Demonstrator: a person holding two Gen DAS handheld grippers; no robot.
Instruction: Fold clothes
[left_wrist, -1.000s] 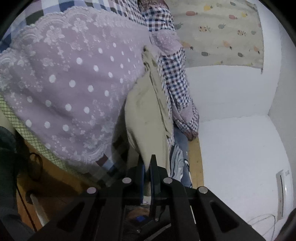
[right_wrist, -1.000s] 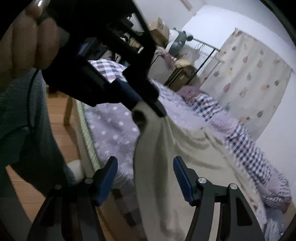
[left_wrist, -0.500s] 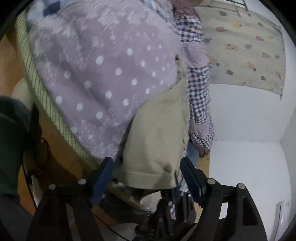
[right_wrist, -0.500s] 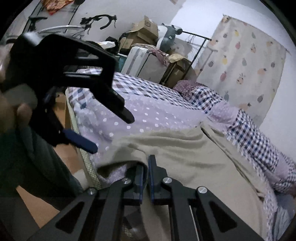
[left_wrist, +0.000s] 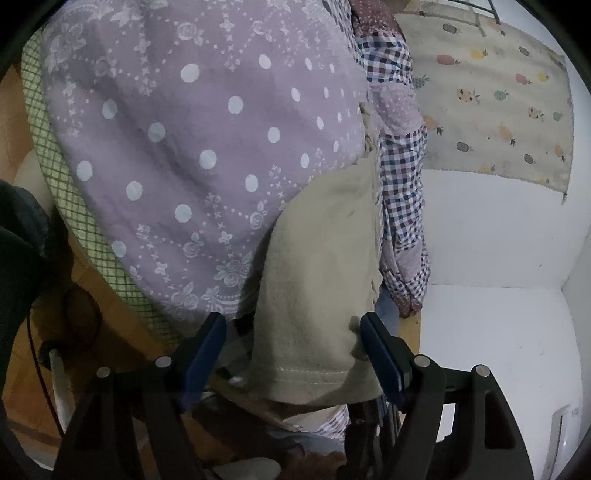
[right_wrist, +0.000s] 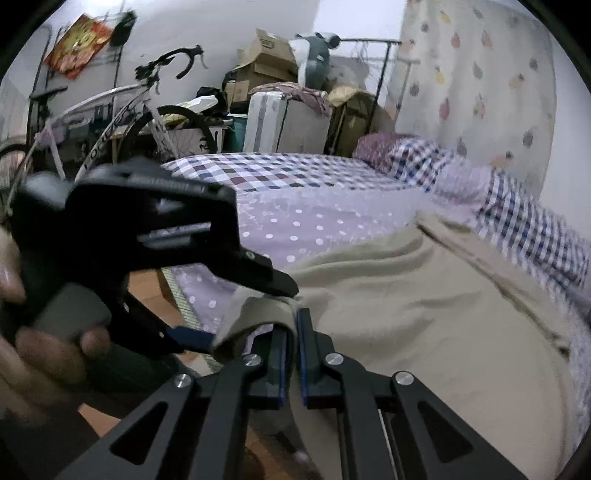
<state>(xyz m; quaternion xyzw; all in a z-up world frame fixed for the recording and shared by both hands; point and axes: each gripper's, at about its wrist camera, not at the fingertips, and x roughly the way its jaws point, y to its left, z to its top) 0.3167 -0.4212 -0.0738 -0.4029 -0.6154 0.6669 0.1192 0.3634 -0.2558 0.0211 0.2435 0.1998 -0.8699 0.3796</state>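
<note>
While one tool (right_wrist: 291, 345) pinches, one garment (right_wrist: 424, 314) drapes.

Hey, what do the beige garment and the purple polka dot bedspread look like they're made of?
Beige garment: probably a soft, matte cotton-type knit; the stitched hem and limp folds suggest jersey, though the weave is too fine to confirm. Purple polka dot bedspread: thin printed woven fabric, matte, with white dots and lace-like floral print; likely cotton or a blend.

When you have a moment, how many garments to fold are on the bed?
1: a beige garment, lying over the near edge of the bed, its corner pinched in the right tool. Others may be hidden.
</note>
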